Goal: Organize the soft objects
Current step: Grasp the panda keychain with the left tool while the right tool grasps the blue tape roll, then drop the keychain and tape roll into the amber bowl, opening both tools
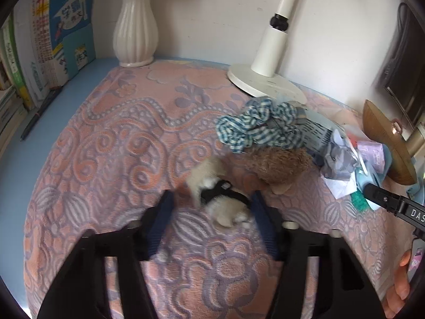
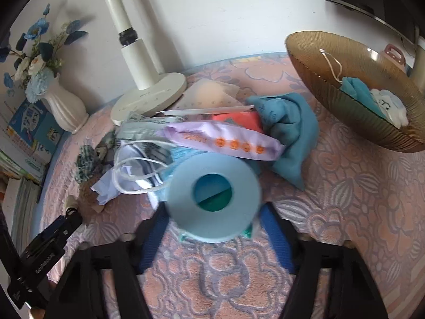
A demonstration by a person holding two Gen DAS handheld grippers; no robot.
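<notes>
Cloth, pink and lilac (image 1: 111,143), is spreading wide and bare ahead and to the left of my left gripper (image 1: 211,212), running out to a blue edge by the books (image 1: 39,53) and the white vase (image 1: 134,32). Rightward I am seeing far less room: the lamp base (image 1: 263,82), a checked blue rag (image 1: 255,127) and a brown fuzzy toy (image 1: 281,164) are crowding in just beyond the fingertips. Between those blue fingers (image 1: 162,220) a small cream plush with a black harness (image 1: 220,202) is lying on the cloth; one finger is reaching its edge, the other is standing apart, so I am reading the jaws as released.

My right gripper (image 2: 212,215) is straddling a pale blue roll (image 2: 212,199), but blur is hiding the contact, so I cannot tell whether it is gripped. Only this view is showing the pile beyond it: a lilac packet (image 2: 225,138), teal cloth (image 2: 289,135) and white cord (image 2: 138,170). It is also showing inside the ribbed amber bowl (image 2: 332,90) near the right edge, where a white plush (image 2: 390,106) is sitting.
</notes>
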